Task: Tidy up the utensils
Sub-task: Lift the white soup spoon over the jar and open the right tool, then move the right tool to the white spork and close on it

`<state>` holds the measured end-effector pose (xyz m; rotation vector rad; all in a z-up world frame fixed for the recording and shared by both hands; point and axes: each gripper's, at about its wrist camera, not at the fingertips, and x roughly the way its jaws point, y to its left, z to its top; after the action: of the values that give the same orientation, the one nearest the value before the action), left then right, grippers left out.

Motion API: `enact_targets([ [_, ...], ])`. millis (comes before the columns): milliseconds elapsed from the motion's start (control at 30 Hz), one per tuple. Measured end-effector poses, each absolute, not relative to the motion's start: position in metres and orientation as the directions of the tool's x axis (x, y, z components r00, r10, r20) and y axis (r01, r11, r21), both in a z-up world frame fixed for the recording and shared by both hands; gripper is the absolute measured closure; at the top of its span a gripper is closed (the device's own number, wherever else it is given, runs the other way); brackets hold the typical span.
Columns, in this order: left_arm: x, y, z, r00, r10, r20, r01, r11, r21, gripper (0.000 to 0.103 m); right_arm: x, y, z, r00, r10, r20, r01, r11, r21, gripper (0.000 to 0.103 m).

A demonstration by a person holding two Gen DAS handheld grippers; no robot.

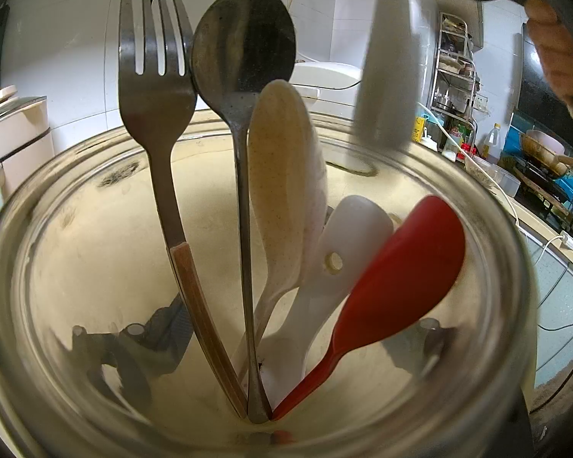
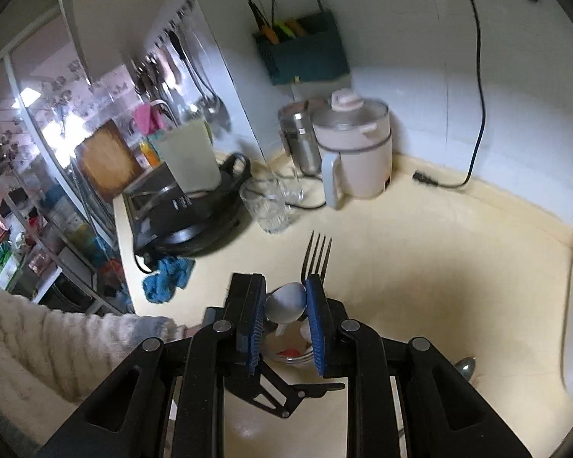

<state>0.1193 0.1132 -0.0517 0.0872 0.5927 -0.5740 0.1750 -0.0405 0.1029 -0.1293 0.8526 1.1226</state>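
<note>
A clear glass jar (image 1: 42, 267) fills the left wrist view. It holds a metal fork (image 1: 152, 87), a metal spoon (image 1: 244, 49), a beige spoon (image 1: 279, 175), a white spoon (image 1: 347, 244) and a red spoon (image 1: 405, 271), all upright. The left gripper's fingers (image 1: 126, 358) show through the glass on both sides of the jar, shut on it. In the right wrist view my right gripper (image 2: 284, 305) hangs open and empty above the jar (image 2: 292, 357), with the fork (image 2: 317, 255) and spoon (image 2: 286, 301) sticking up between its blue pads (image 2: 315, 324).
On the cream counter (image 2: 439, 267) lie another metal spoon (image 2: 466, 366), an empty glass (image 2: 267, 206), a white kettle (image 2: 355, 152), a black appliance (image 2: 187, 213) and a blue cloth (image 2: 168, 274). A green knife holder (image 2: 305, 49) hangs on the wall.
</note>
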Motion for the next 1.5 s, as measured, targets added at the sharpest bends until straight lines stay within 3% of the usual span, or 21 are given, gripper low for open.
enact_targets([
  [200,0.119,0.113,-0.052,0.677,-0.489,-0.550,0.537,0.839,-0.086,0.011,0.182,-0.019,0.067,0.118,0.690,-0.714,-0.801,0.491,0.342,0.081],
  [300,0.118,0.112,-0.052,0.676,-0.490,-0.550,0.538,0.839,-0.086,0.011,0.184,-0.023,0.063,0.133,0.682,-0.719,-0.779,0.520,0.349,0.075],
  [667,0.117,0.112,-0.053,0.676,-0.491,-0.549,0.538,0.838,-0.086,0.011,0.203,-0.148,0.082,0.320,0.711,-0.626,-0.557,0.676,0.482,0.070],
  [900,0.117,0.111,-0.053,0.677,-0.490,-0.549,0.538,0.838,-0.085,0.011,0.209,-0.264,0.050,0.470,0.502,-0.726,-0.253,0.864,0.434,0.068],
  [1033,0.116,0.110,-0.053,0.676,-0.491,-0.549,0.539,0.838,-0.086,0.011,0.208,-0.286,0.012,0.430,0.388,-0.815,-0.143,0.921,0.363,0.068],
  [1233,0.116,0.111,-0.053,0.677,-0.491,-0.549,0.539,0.838,-0.086,0.011,0.201,-0.266,-0.051,0.304,0.281,-0.910,-0.131,0.959,0.252,0.068],
  [1500,0.116,0.111,-0.053,0.676,-0.492,-0.549,0.539,0.838,-0.086,0.011,0.201,-0.235,-0.085,0.234,0.260,-0.937,-0.140,0.963,0.232,0.068],
])
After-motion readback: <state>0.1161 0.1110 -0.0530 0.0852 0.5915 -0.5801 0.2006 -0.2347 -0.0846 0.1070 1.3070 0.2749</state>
